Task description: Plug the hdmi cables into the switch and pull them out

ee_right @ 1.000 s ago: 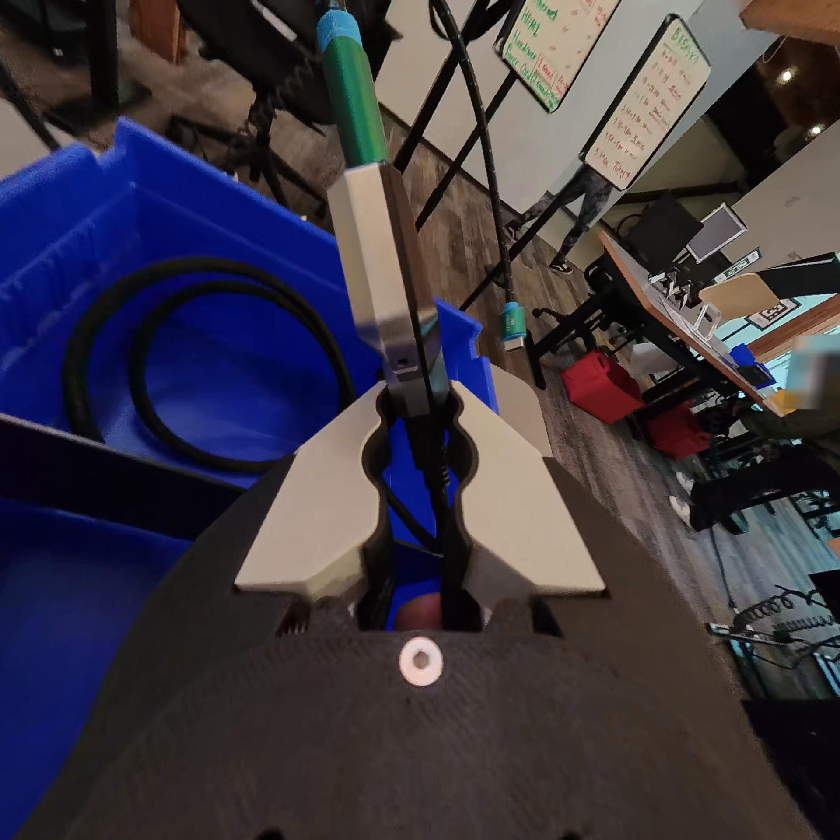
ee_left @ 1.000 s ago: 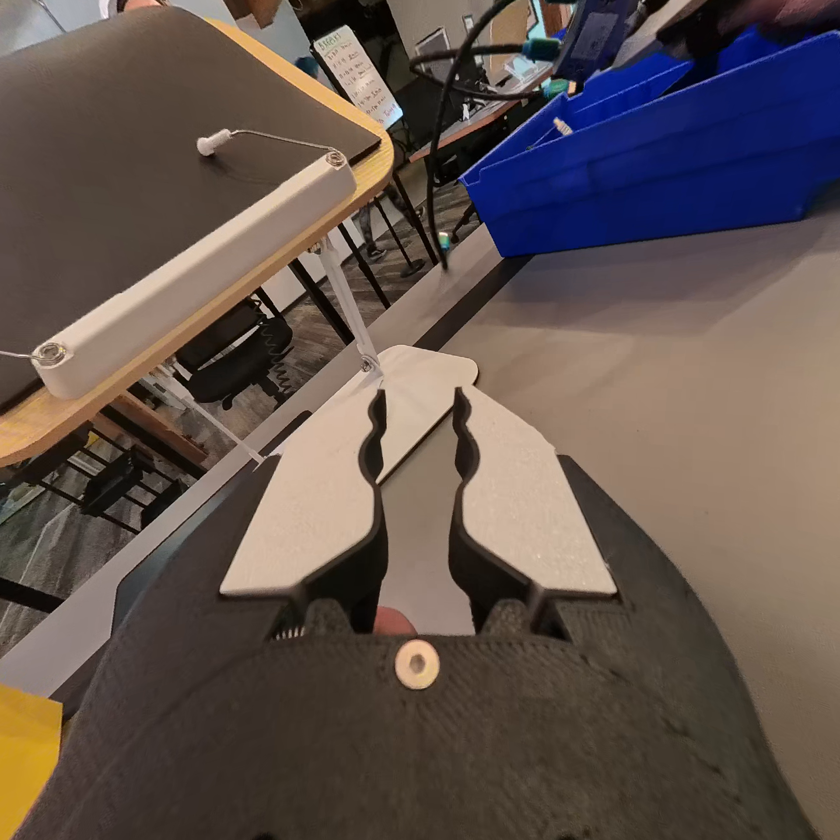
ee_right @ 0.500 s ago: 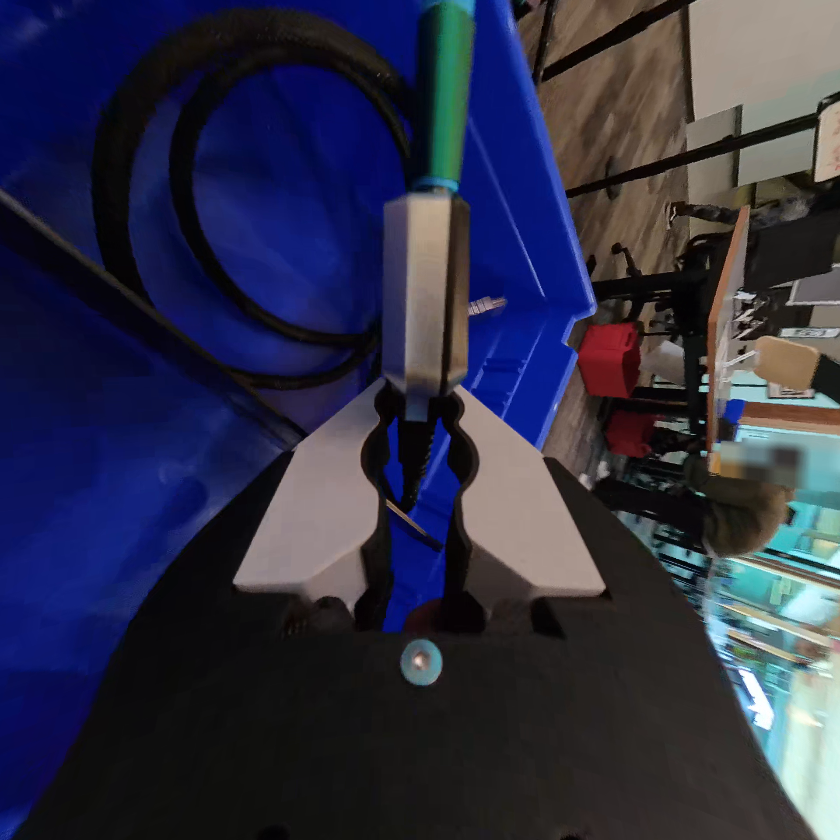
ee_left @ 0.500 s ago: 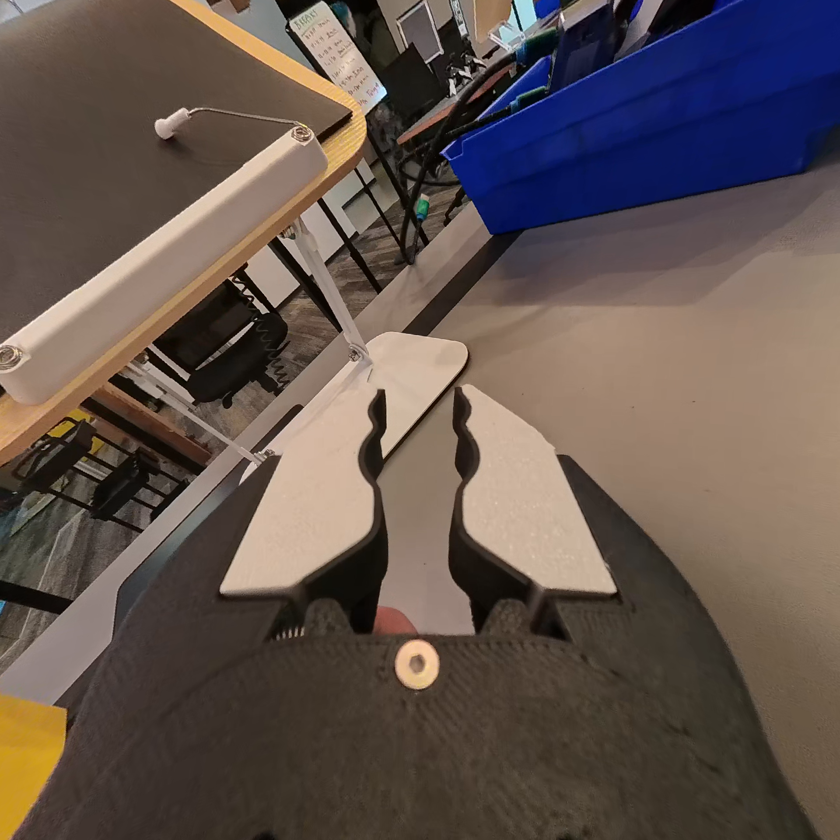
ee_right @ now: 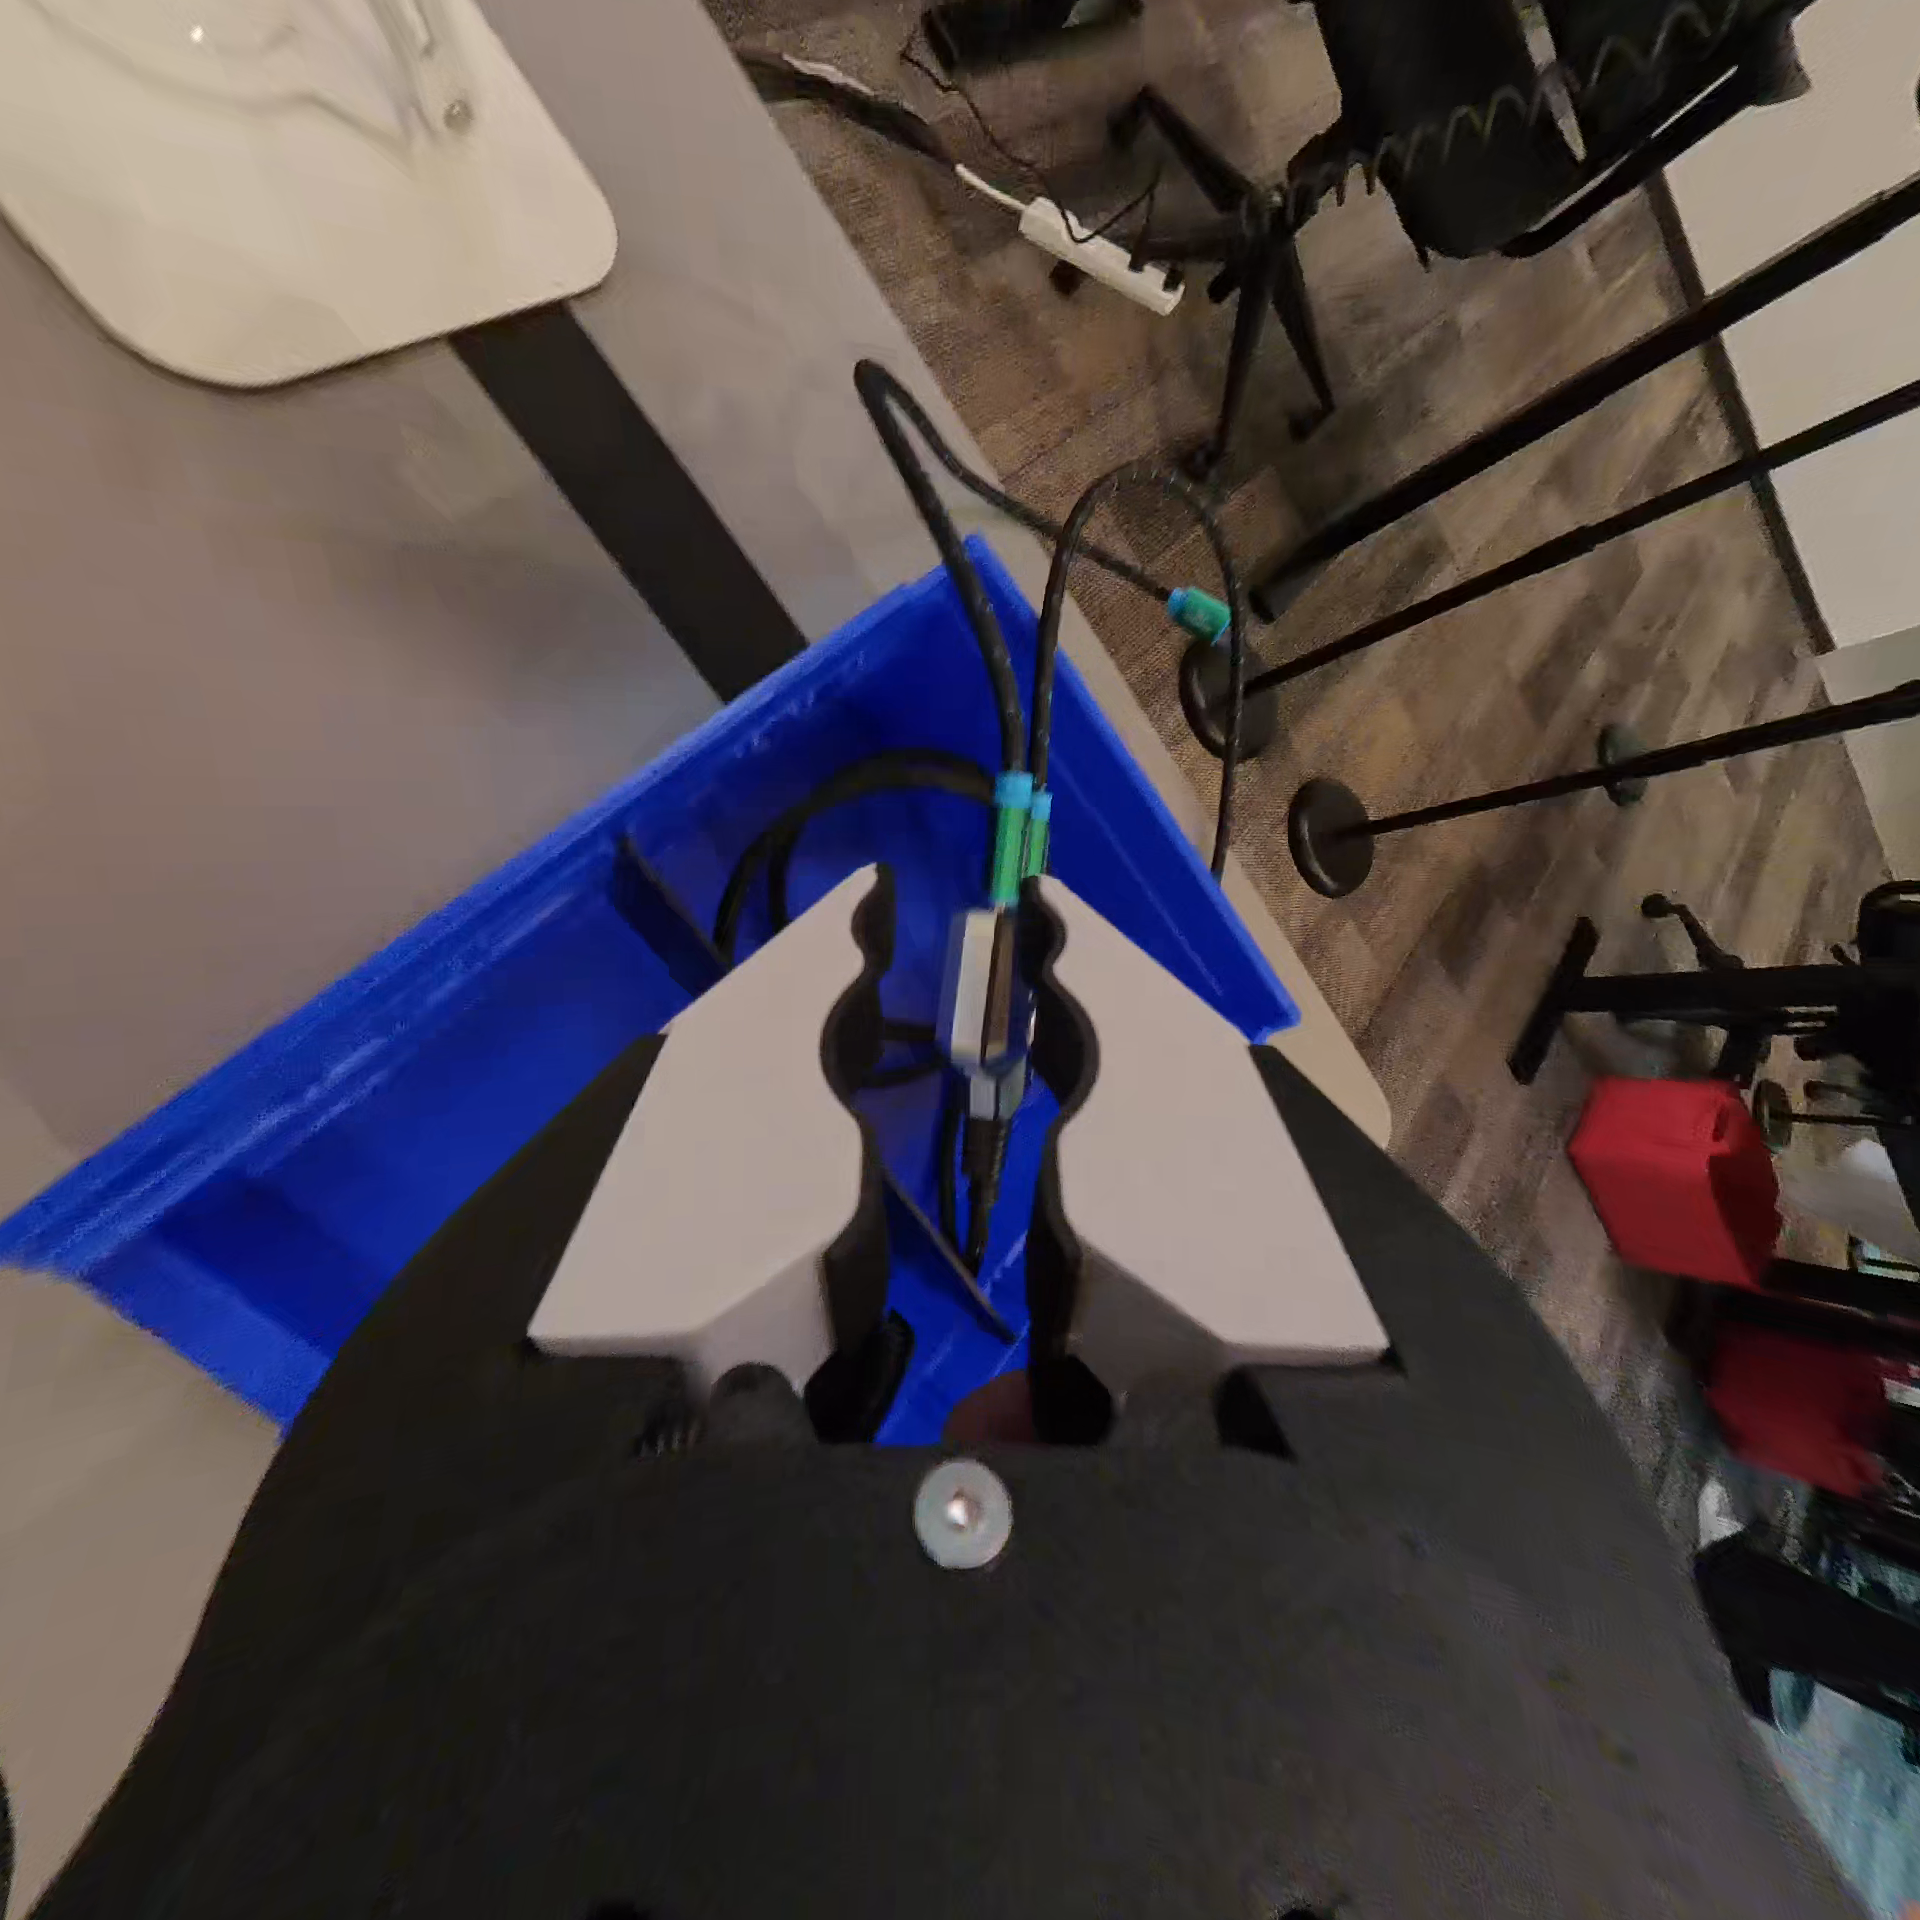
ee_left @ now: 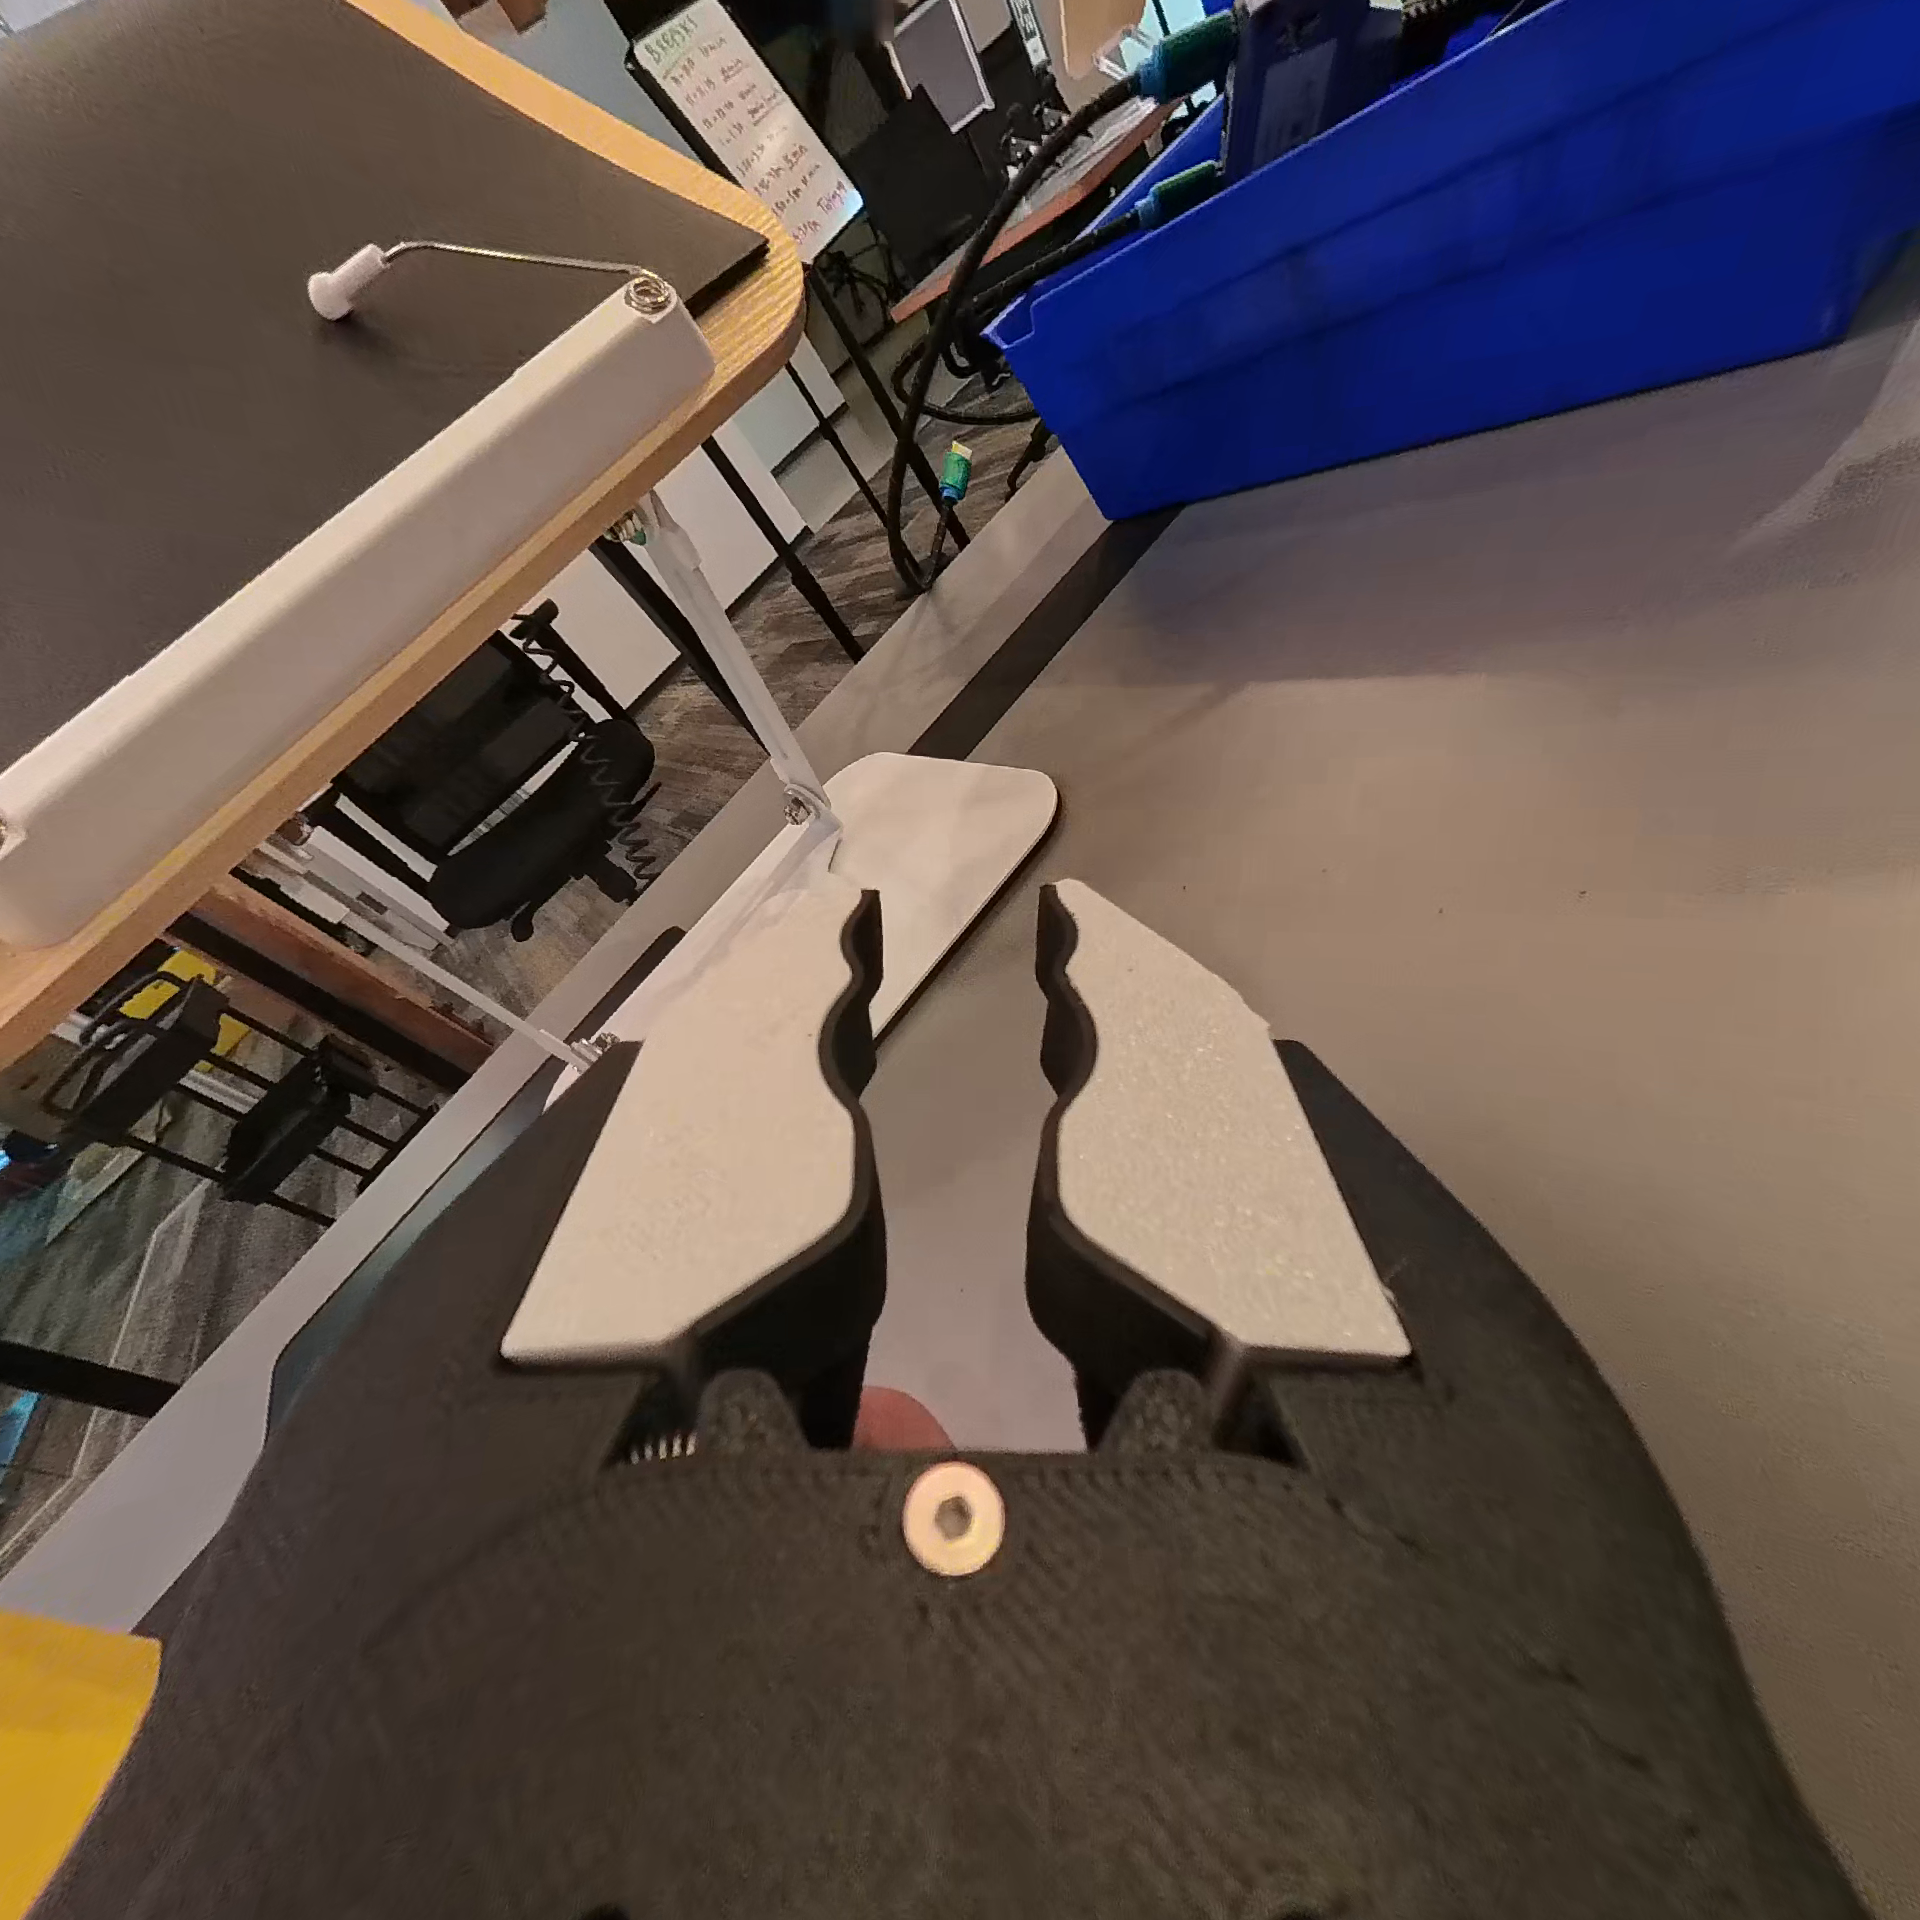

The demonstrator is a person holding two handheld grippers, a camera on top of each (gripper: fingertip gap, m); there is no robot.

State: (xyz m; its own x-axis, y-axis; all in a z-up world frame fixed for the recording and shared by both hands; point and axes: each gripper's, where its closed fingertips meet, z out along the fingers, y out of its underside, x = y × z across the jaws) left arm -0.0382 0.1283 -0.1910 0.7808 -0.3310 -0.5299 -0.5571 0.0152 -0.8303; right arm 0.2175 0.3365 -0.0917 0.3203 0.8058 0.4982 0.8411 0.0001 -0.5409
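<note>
A grey table (ee_left: 1507, 831) with a dark strip along its edge bears a white stand base (ee_left: 935, 821); beyond it lie wood-pattern floor (ee_right: 1558, 520), black stand legs and a whiteboard (ee_left: 748, 156) (its writing left aside). The blue bin (ee_right: 416, 1039) sits at the table edge, divided by a partition, with a coiled black cable (ee_right: 769, 862) inside. Above it the right gripper (ee_right: 961, 894) has its jaws apart, and the silver switch (ee_right: 982, 997) hangs in the gap, two green-ended HDMI cables (ee_right: 1013, 842) plugged in. The left gripper (ee_left: 956, 904) is parted, holding nothing, over the table.
</note>
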